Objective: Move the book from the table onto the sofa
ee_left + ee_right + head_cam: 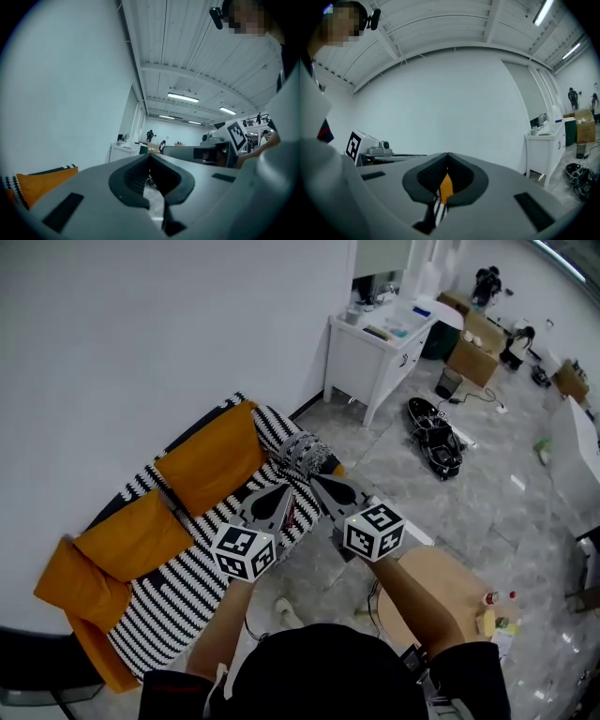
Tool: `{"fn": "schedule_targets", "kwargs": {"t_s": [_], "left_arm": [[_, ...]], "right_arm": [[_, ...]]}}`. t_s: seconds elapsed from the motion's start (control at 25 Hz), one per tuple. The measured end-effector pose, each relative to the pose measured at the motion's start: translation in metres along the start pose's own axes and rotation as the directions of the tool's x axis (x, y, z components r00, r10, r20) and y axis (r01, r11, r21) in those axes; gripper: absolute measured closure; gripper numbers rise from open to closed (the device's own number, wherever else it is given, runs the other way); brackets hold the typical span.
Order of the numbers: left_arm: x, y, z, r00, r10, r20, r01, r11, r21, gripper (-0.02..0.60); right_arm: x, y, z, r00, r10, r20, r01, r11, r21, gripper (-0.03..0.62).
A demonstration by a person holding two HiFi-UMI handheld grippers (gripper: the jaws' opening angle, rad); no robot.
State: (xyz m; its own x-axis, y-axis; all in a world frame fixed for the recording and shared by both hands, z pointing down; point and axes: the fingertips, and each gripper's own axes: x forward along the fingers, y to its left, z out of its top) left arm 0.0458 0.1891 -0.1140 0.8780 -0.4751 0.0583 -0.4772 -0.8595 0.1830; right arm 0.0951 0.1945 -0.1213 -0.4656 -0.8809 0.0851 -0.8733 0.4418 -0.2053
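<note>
The sofa (178, 592) has a black-and-white striped cover and orange cushions (208, 457), and stands against the white wall. Both grippers hover side by side over its seat, near the right end, pointing at the backrest. My left gripper (278, 495) is shut with nothing in it, and my right gripper (322, 487) is shut and empty too. A thin red-and-white sliver (291, 513) shows between them on the seat; I cannot tell whether it is the book. In the right gripper view, the gap under the shut jaws shows the orange cushion (446, 184). The left gripper view shows a cushion (41, 185) at lower left.
A round wooden table (441, 585) with small bottles stands at the person's right. A grey patterned pillow (305, 452) lies at the sofa's right end. Further off are a white cabinet (375, 351), a black device (436, 439) on the floor and cardboard boxes (476, 351).
</note>
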Motion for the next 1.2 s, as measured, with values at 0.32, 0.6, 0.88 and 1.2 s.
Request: {"fn": "schedule_targets", "kwargs": {"t_s": [0.32, 0.6, 0.88, 1.2], "left_arm": [[-0.022, -0.055, -0.011, 1.0, 0.012, 0.004, -0.012, 1.0, 0.016, 0.565], [-0.04, -0.094, -0.015, 1.0, 0.02, 0.01, -0.02, 0.999, 0.04, 0.566], [-0.058, -0.118, -0.017, 0.999, 0.03, 0.026, -0.031, 0.999, 0.039, 0.566], [-0.06, -0.136, -0.02, 0.999, 0.026, 0.033, -0.027, 0.998, 0.05, 0.565]], "right_arm": [[-0.049, 0.025, -0.002, 0.999, 0.027, 0.021, -0.027, 0.999, -0.025, 0.579], [-0.083, 0.045, -0.004, 0.998, 0.052, 0.027, -0.051, 0.998, -0.038, 0.579], [-0.109, 0.062, -0.007, 0.997, 0.065, 0.04, -0.063, 0.997, -0.042, 0.579], [-0.13, 0.069, -0.008, 0.997, 0.046, 0.055, -0.043, 0.998, -0.047, 0.579]]}}
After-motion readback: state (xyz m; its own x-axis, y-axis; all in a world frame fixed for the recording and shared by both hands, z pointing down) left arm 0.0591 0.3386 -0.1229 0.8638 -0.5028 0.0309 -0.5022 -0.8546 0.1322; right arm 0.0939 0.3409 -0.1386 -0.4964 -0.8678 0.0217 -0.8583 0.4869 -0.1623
